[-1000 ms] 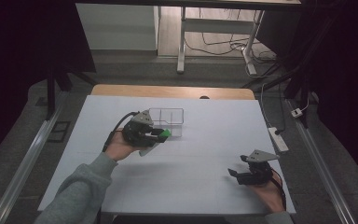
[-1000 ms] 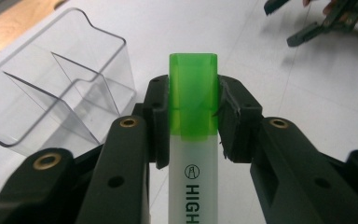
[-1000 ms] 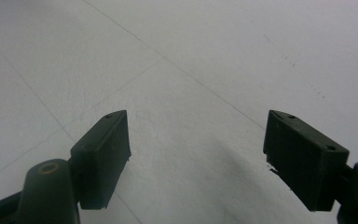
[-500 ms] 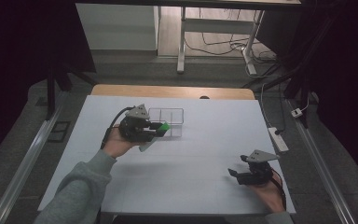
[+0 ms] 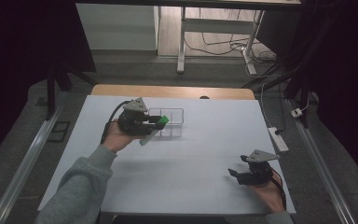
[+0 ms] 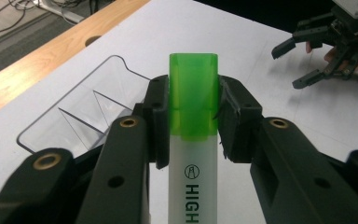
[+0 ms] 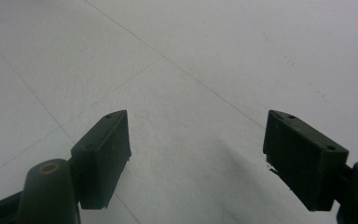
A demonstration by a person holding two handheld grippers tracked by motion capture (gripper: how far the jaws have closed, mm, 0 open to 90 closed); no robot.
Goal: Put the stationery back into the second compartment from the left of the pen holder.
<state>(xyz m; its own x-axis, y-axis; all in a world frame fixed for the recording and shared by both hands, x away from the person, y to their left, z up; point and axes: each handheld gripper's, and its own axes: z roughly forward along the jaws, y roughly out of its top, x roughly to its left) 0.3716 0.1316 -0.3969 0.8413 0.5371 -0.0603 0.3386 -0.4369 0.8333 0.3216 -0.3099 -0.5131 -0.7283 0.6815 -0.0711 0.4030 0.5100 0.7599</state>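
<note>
Item: green-capped white plastic highlighter [image 6: 193, 140], clamped in your left gripper [image 6: 192, 116], long axis along the jaws. Clear plastic divided tray [image 6: 81, 114] just ahead-left. Your right gripper [image 7: 196, 154]: spread, empty, far off.

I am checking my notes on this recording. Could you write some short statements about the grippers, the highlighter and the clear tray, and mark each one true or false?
1. The left gripper is shut on the highlighter. True.
2. The highlighter's cap is orange. False: the cap is green.
3. The right gripper is open and holds nothing. True.
4. The right gripper is over the clear tray. False: it is near the table's front right corner, far from the tray.
5. The clear tray has dividers inside. True: the left gripper view shows partitions.
</note>
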